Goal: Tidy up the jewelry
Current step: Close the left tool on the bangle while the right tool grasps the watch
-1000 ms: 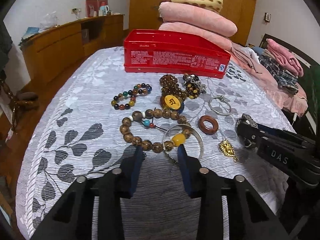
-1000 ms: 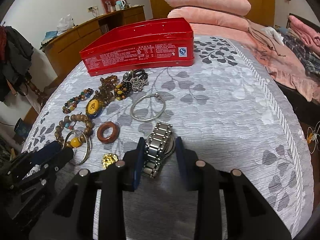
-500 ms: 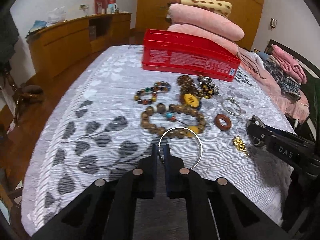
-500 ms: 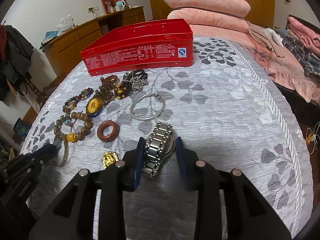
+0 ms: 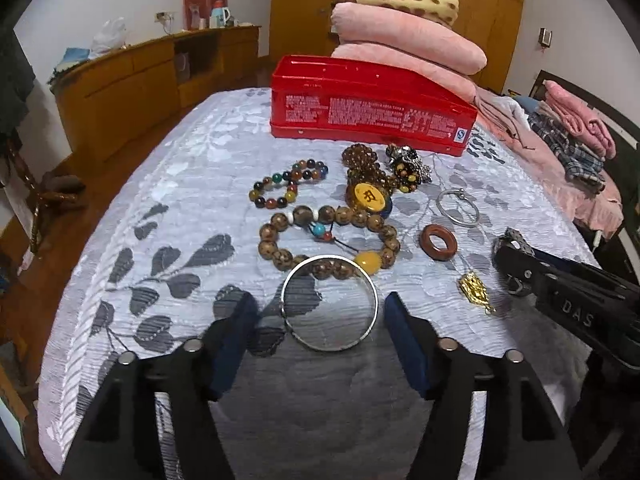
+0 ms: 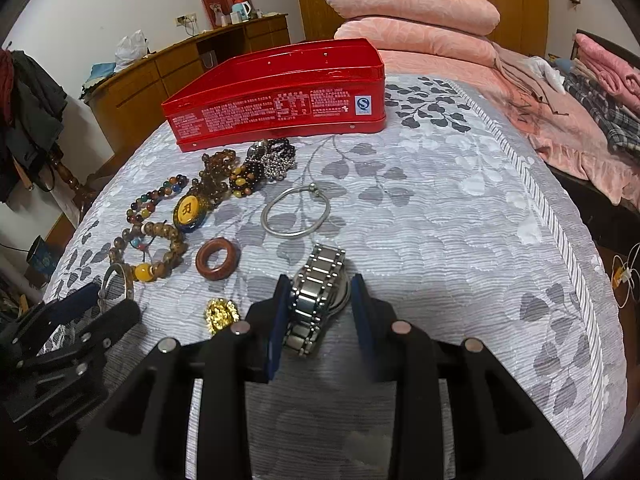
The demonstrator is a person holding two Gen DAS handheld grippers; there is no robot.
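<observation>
A silver bangle [image 5: 285,308] lies flat on the grey leaf-patterned bedspread [image 5: 168,208], its far rim over a wooden bead bracelet [image 5: 280,248]. My left gripper [image 5: 318,312] straddles it with jaws opening, the pads clear of the rim. In the right wrist view, my right gripper [image 6: 318,296] is shut on a steel watch [image 6: 320,276] that rests on the bedspread. An open red tin [image 5: 372,112] stands behind the jewelry. The left gripper [image 6: 104,304] shows at the left edge there, the right gripper [image 5: 514,258] at the right edge of the left wrist view.
A coloured bead bracelet [image 5: 288,188], a yellow pendant [image 5: 368,198], a brown ring [image 5: 424,236], a thin silver bangle [image 5: 440,208] and a gold charm [image 5: 474,292] lie between the tin and the grippers. Pink pillows [image 5: 408,40] stack behind. A wooden cabinet [image 5: 120,88] is on the left.
The left gripper closed on the bangle's rim, drew it nearer off the bead bracelet, then opened, leaving it flat between the jaws. The right gripper and watch have not moved.
</observation>
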